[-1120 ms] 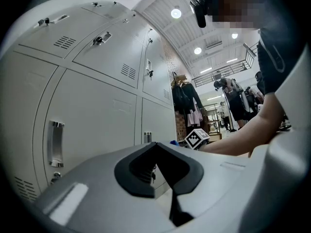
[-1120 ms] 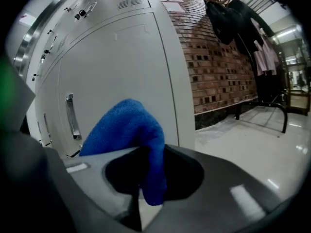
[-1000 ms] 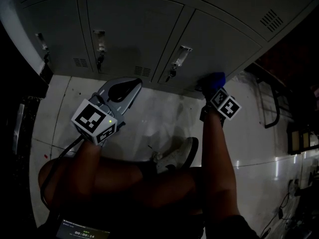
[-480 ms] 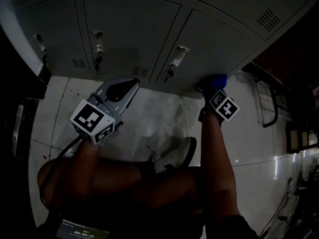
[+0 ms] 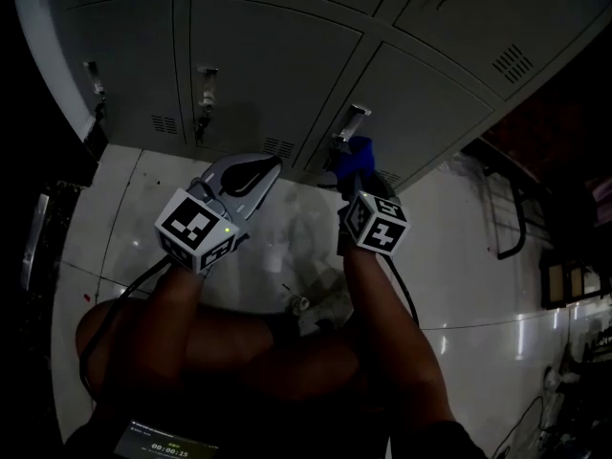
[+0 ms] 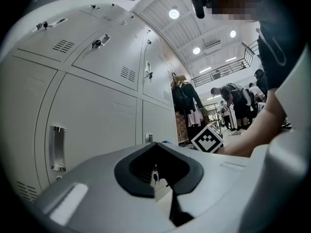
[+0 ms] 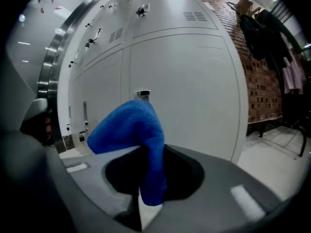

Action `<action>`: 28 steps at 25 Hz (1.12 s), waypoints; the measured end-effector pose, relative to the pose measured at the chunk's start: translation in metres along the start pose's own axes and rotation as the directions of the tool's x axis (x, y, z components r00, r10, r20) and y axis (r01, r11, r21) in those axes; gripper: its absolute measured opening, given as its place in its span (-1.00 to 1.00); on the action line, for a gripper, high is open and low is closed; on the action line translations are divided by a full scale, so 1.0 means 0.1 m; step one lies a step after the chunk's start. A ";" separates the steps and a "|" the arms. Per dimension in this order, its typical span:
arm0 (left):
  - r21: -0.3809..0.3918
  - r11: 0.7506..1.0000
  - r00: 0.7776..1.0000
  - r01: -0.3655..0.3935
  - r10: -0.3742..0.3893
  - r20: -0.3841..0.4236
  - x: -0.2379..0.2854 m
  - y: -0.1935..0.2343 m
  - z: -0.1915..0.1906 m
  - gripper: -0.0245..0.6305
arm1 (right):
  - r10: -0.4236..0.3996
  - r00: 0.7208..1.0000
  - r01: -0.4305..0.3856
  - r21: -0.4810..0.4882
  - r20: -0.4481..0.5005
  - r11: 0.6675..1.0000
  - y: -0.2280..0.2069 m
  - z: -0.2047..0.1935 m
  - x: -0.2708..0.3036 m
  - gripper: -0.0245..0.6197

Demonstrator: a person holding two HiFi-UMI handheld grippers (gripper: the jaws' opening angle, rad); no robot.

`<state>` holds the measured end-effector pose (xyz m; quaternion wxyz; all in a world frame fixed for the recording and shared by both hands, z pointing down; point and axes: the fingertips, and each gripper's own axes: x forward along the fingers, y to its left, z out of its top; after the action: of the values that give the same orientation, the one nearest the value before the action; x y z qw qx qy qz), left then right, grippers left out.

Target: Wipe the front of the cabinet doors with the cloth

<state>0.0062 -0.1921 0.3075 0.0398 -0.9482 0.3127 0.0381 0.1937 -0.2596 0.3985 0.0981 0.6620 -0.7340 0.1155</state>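
A bank of grey metal cabinet doors (image 5: 258, 65) fills the top of the head view, each with a small handle and vent. A blue cloth (image 5: 354, 154) is pinched in my right gripper (image 5: 350, 168), which is shut on it. The cloth sits low on a door, just below and right of that door's handle (image 5: 352, 120). In the right gripper view the cloth (image 7: 131, 125) rises from the jaws toward the door face (image 7: 194, 76). My left gripper (image 5: 252, 168) hangs shut with nothing in it, a little off the doors and left of the right one.
The person crouches on a glossy white floor (image 5: 449, 256), knees and a shoe (image 5: 320, 306) below the grippers. A dark metal rack (image 5: 507, 208) stands at the right. The left gripper view shows hanging coats (image 6: 187, 98) and people (image 6: 233, 106) further along the row.
My right gripper has carried the cloth left along the bottom of the doors, from the right door's lower corner to beside the middle handle. The left gripper has hardly moved.
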 end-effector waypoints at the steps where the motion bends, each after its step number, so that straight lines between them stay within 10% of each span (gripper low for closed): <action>1: -0.001 1.000 1.000 0.001 -0.001 0.001 0.00 0.00 0.00 -0.91 | 0.032 0.999 -0.032 -0.019 0.002 0.999 0.15 0.00 0.00 -0.71; 11: -0.007 1.000 1.000 -0.013 0.013 -0.001 0.02 0.06 -0.02 -0.91 | 0.240 0.968 -0.240 -0.005 -0.069 0.971 0.93 -0.45 0.30 -0.71; 28: -0.017 1.000 1.000 -0.016 0.016 -0.007 0.02 0.07 -0.07 -0.91 | 0.115 0.988 -0.113 0.027 -0.099 0.993 0.19 -0.71 0.70 -0.71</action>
<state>0.0040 -0.1998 0.3135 0.0302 -0.9461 0.3203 0.0377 0.1667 -0.3028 0.4868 0.1209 0.6133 -0.7636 0.1619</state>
